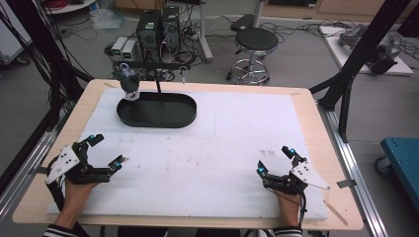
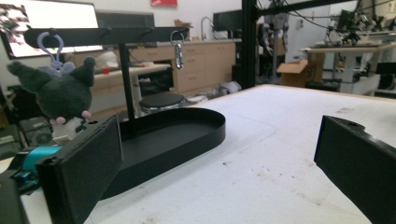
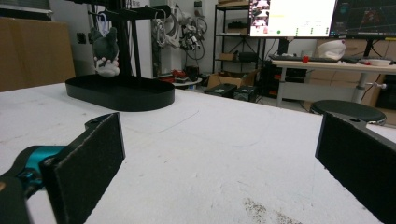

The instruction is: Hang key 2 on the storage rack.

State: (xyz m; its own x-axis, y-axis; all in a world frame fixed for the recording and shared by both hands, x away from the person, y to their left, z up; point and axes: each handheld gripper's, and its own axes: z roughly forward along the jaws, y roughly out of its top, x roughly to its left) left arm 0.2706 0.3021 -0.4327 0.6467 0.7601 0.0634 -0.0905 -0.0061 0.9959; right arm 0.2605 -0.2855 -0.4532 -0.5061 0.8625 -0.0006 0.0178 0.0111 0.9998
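High view: I see both grippers resting low on the white mat (image 1: 212, 148), one at each near corner. My left gripper (image 1: 104, 151) sits at the near left with its jaws spread wide and nothing between them. My right gripper (image 1: 276, 159) sits at the near right, jaws likewise wide apart and empty. The two are well apart from each other.

The nearest work piece is the black oval tray (image 1: 163, 116) at the far left of the mat, well apart from both grippers and closer to the left one. A thin black post rises from it and carries a crossbar (image 1: 153, 65). A dark plush toy (image 1: 129, 81) hangs from the left end of the bar, above the tray's left end.

Left gripper view: the tray (image 2: 187, 135) lies just ahead past the left jaw. The plush toy (image 2: 58, 95) hangs by a pale purple clip (image 2: 49, 44) from the crossbar (image 2: 105, 35). A metal carabiner (image 2: 177, 49) hangs from the bar's other end with nothing on it.

Right gripper view: the tray (image 3: 121, 95) and hanging plush toy (image 3: 106, 51) stand far off to the upper left, across bare mat (image 3: 219, 154). I cannot tell whether the toy touches the tray floor.
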